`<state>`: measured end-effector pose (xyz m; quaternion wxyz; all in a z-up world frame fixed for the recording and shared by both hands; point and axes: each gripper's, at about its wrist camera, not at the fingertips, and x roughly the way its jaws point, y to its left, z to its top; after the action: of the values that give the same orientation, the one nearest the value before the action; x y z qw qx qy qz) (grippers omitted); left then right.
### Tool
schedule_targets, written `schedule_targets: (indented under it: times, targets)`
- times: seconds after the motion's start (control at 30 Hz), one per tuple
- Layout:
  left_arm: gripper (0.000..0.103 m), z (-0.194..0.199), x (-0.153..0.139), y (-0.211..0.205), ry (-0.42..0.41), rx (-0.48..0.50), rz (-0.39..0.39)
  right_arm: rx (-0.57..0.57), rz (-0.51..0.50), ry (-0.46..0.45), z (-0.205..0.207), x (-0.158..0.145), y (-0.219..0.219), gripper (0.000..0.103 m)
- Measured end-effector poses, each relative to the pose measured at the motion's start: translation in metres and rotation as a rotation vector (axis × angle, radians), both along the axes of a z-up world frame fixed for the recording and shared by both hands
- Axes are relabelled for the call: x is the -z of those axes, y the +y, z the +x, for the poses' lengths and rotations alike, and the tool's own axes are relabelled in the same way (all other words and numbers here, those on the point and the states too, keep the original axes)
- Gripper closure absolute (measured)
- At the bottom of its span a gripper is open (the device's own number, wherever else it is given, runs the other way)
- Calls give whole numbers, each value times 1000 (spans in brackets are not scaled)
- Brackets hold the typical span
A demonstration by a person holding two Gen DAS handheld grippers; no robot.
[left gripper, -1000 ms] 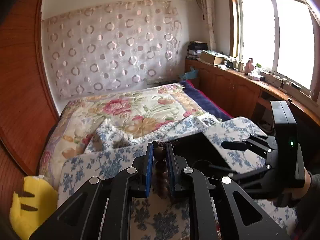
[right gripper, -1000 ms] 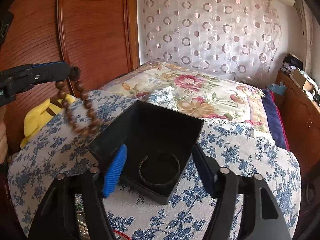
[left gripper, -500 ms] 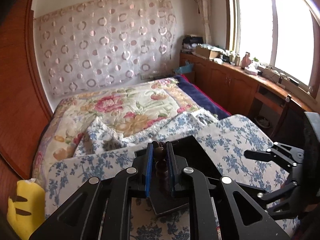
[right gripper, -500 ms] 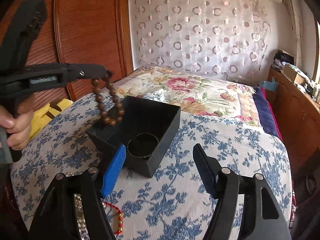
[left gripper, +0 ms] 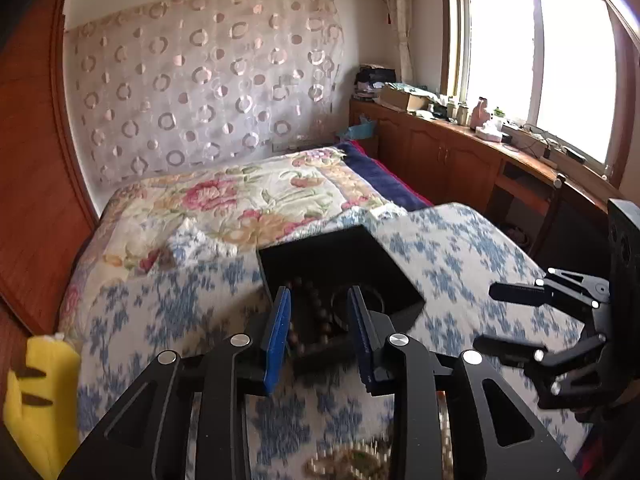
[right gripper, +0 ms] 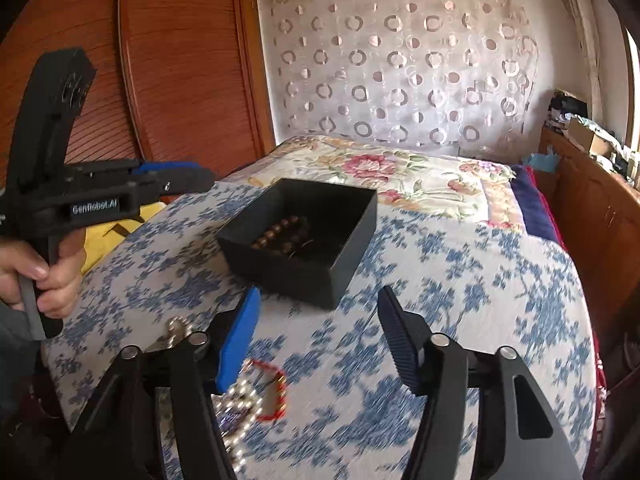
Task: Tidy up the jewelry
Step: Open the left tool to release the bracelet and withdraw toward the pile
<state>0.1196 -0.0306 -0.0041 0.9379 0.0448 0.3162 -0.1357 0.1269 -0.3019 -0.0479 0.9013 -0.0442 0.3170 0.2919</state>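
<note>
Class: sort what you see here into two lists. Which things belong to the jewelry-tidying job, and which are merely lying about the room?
Belong to the job:
black box
wooden bead bracelet, inside the box
red string bracelet
pearl strand
left gripper
right gripper

Just lying about:
yellow plush toy
floral quilt
windowsill clutter

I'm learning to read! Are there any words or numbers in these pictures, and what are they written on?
"GenRobot.AI": white letters on the black side of the left gripper, seen in the right wrist view.

I can find no other words or numbers. The things on the far counter by the window are too small to read.
</note>
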Motion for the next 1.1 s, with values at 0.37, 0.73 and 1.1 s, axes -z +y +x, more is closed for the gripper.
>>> schedule_targets:
  times: [0.37,0.73,1.1]
  targets:
    - [64,-40,33,15,60,-7,-13,-50,-30,53,-36,22,9,59]
    - [56,-67,55,23,98,-25,-43,-135,-45,107,-66,37,27,62]
    - [56,-81,68,28,118,-48,-44,-176,-117,120,-79,50,49,62]
